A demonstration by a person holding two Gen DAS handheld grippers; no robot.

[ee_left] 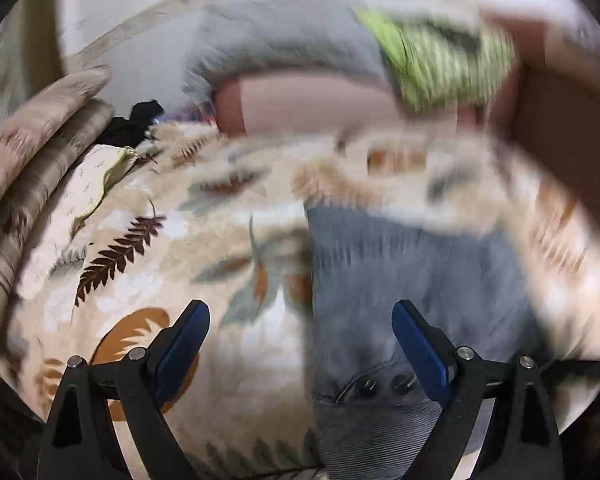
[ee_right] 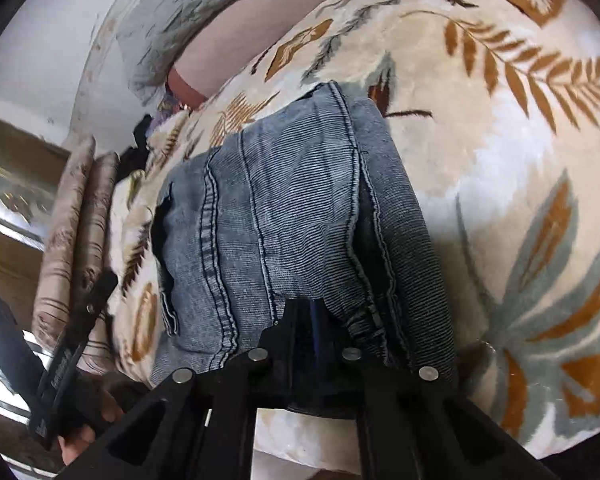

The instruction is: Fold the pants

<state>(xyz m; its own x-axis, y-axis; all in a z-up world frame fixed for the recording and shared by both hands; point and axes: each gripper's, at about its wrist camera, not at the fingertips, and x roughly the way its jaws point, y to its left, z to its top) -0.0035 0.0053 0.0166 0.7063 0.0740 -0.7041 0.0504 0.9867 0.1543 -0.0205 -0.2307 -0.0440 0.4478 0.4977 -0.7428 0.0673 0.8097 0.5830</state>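
Pants (ee_right: 284, 220) lie folded on leaf-print blanket (ee_right: 500, 160). Right gripper (ee_right: 312, 312) clamped on near denim edge (seen only in right view). Left view, blurred: left gripper (ee_left: 300, 332) spread wide, empty, above pants' left edge; green cloth (ee_left: 440, 64) beyond blanket.

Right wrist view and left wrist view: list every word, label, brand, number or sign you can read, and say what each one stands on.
No text can be read in either view.
Left claw, on its black body at the lower left of the right wrist view: pale embossed lettering, too small and skewed to read.
Jeans: no label or tag shows; the two metal buttons are too blurred to tell.
Leaf-print blanket: pattern only, no writing.
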